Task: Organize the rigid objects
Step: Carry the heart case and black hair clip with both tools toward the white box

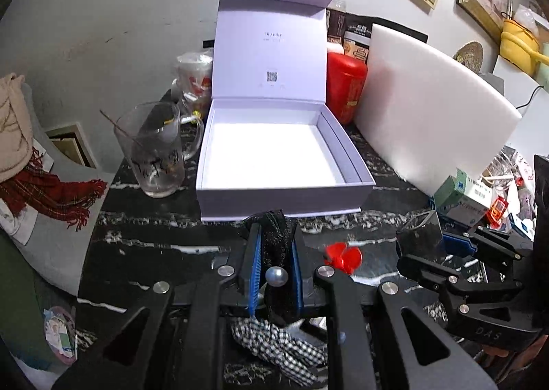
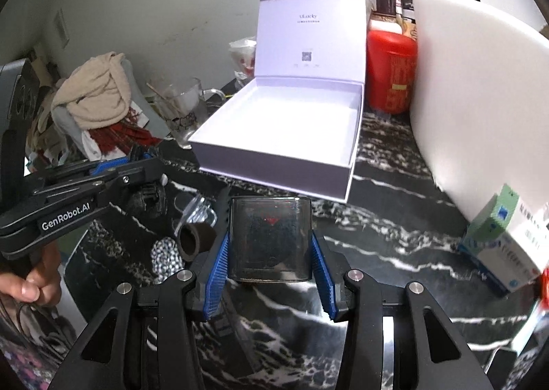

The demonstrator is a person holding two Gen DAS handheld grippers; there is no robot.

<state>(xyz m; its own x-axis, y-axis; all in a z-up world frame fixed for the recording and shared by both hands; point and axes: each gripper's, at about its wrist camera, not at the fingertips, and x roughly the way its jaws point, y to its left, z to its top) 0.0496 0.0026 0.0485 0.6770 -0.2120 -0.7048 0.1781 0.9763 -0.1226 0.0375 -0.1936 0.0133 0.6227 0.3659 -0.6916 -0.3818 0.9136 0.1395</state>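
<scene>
An open lilac gift box (image 1: 274, 153) with its lid upright sits on the black marble table; it also shows in the right wrist view (image 2: 288, 129) and its inside is bare. My left gripper (image 1: 274, 246) is shut on a black glittery hair accessory (image 1: 276, 228) with a silver pearl (image 1: 276, 276), just in front of the box. My right gripper (image 2: 270, 252) is shut on a dark translucent square case (image 2: 270, 239), held above the table in front of the box. The right gripper with the case shows in the left wrist view (image 1: 420, 237).
A red flower clip (image 1: 343, 256) lies on the table. A checked fabric piece (image 1: 278, 345), a brown ring (image 2: 195, 240) and a clear clip (image 2: 200, 211) lie nearby. A glass mug (image 1: 156, 150), a red canister (image 1: 345, 88), a white board (image 1: 432, 108) and medicine boxes (image 2: 504, 239) surround the box.
</scene>
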